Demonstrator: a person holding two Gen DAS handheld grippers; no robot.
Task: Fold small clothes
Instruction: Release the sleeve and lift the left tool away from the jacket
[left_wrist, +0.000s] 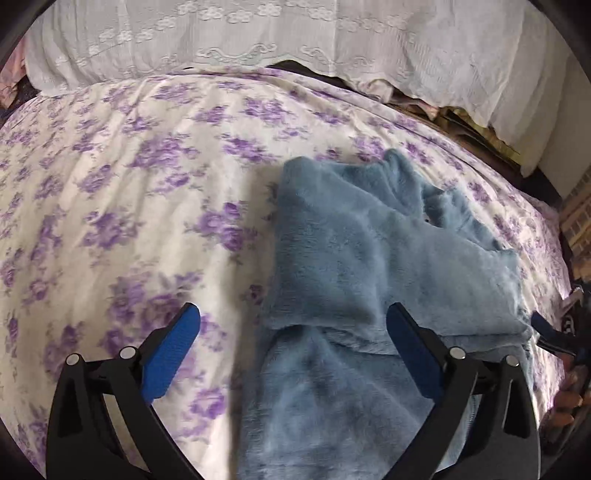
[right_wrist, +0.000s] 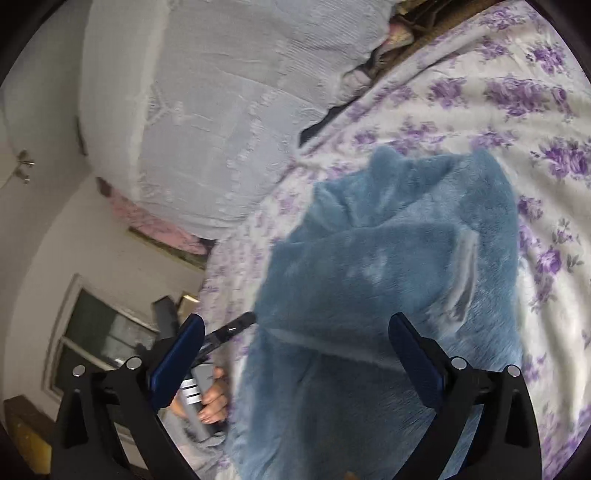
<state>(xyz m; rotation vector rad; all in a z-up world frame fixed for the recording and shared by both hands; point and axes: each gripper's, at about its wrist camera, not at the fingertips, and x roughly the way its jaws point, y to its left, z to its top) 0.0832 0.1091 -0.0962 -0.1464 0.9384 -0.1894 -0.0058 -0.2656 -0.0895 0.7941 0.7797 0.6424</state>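
Observation:
A fuzzy blue garment (left_wrist: 373, 266) lies partly folded on the bed with the purple-flowered sheet (left_wrist: 129, 166); one flap is doubled over the rest. My left gripper (left_wrist: 293, 321) is open above the garment's near left edge, holding nothing. My right gripper (right_wrist: 295, 328) is open above the same garment (right_wrist: 388, 280), holding nothing. The other gripper's fingertip and a hand (right_wrist: 212, 400) show at the garment's edge in the right wrist view. The other gripper's blue fingertip (left_wrist: 550, 332) also shows at the right edge of the left wrist view.
A large white lace-covered pillow or bolster (left_wrist: 295, 37) lies along the far side of the bed; it also shows in the right wrist view (right_wrist: 221, 110). A window (right_wrist: 96, 332) and wall are beyond the bed edge.

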